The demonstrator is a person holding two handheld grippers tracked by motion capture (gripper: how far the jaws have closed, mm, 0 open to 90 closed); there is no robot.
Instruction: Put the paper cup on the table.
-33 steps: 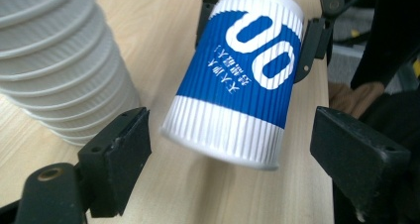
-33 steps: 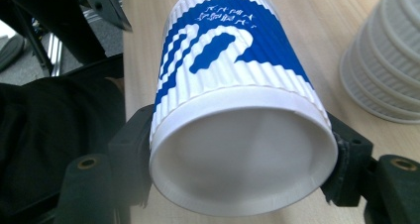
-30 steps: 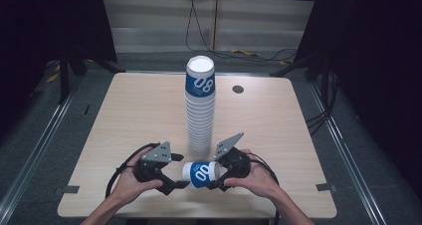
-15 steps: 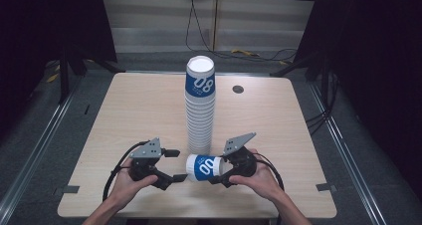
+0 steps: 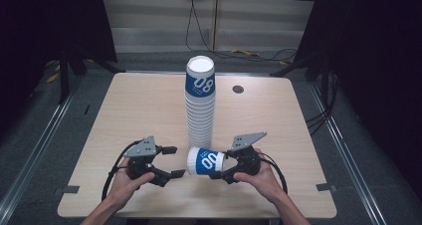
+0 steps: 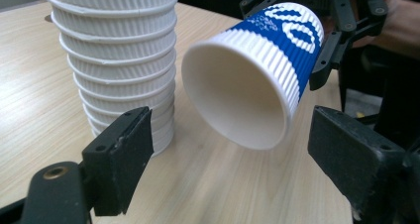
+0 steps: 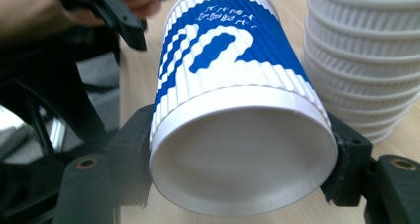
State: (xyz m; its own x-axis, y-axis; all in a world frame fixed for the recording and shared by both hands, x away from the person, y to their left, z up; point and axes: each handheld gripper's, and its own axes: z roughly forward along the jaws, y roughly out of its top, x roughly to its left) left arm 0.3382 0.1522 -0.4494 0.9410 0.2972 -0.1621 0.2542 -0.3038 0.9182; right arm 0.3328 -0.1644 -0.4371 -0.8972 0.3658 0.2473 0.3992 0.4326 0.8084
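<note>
Light wood covers the table (image 5: 134, 105), and it has lots of bare room on both sides of the tall stack of cups (image 5: 200, 105) standing in the middle, while both hands work near the front edge. Just in front of that stack, the right gripper (image 5: 222, 169) squeezes the bottom end of a blue and white cup (image 5: 205, 161) (it lies sideways, up off the wood, with nothing inside), and its open mouth points at the left gripper (image 5: 170, 161). That gripper's jaws stand wide apart, just beside the cup's mouth and not touching it.
</note>
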